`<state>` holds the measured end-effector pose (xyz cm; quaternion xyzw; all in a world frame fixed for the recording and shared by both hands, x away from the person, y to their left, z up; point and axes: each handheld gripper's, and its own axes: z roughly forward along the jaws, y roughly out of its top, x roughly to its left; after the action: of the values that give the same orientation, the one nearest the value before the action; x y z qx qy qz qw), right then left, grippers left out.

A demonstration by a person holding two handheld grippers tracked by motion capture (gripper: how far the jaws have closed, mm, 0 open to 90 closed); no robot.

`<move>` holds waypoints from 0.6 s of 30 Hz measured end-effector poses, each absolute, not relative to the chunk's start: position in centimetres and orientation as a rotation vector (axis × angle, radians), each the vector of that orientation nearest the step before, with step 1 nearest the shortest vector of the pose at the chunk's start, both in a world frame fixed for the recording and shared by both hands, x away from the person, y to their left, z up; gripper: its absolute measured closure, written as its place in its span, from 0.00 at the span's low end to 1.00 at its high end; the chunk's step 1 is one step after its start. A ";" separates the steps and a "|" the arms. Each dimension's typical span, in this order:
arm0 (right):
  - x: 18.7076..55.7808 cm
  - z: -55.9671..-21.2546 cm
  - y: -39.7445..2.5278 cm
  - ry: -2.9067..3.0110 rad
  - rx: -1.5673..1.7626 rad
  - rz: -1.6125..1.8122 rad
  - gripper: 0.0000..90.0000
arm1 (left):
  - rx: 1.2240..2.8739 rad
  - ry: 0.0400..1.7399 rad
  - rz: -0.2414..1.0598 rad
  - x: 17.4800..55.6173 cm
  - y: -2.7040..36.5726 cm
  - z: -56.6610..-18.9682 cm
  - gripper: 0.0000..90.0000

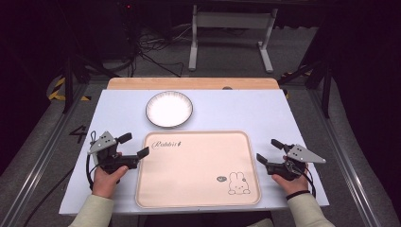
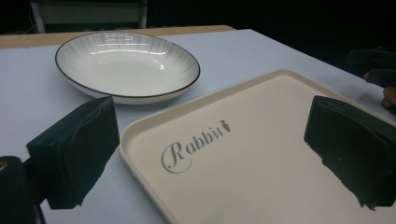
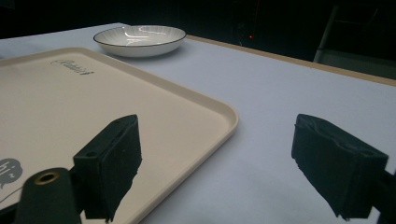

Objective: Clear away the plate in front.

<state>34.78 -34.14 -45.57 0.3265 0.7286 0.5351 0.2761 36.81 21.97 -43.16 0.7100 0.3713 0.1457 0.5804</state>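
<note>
Currently both jaws spread, empty: left hand-held gripper at tray 9 o'clock, right hand-held gripper at 3. Judgement: straddle rims level, close together.

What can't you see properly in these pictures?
- Tray: the near part is cut off by the bottom edge in the left gripper view; the rabbit drawing is too small for details in the high view.
- Plate: its underside is hidden, as it sits on the table.
- Room behind the table: too dark in both gripper views.
</note>
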 end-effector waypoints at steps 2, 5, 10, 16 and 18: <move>34.8 -45.6 -34.1 1.959 0.877 1.438 0.19 | 1.663 0.855 0.337 37.1 21.8 -42.8 0.05; 34.8 -45.6 -34.1 1.959 0.880 1.437 0.19 | 1.680 0.836 0.327 37.7 21.5 -42.5 0.05; 34.8 -45.6 -34.1 1.964 0.869 1.431 0.19 | 1.700 0.840 0.296 38.8 21.0 -42.2 0.05; 34.8 -45.6 -34.0 1.966 0.863 1.423 0.18 | 1.680 0.845 0.300 40.4 21.0 -41.0 0.07; 34.8 -45.6 -34.0 1.970 0.864 1.418 0.18 | 1.688 0.847 0.311 40.9 20.9 -40.7 0.07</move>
<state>34.77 -34.00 -45.56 0.3222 0.7342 0.5287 0.2788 40.93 20.92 -40.71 0.7209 0.3618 0.1328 0.5759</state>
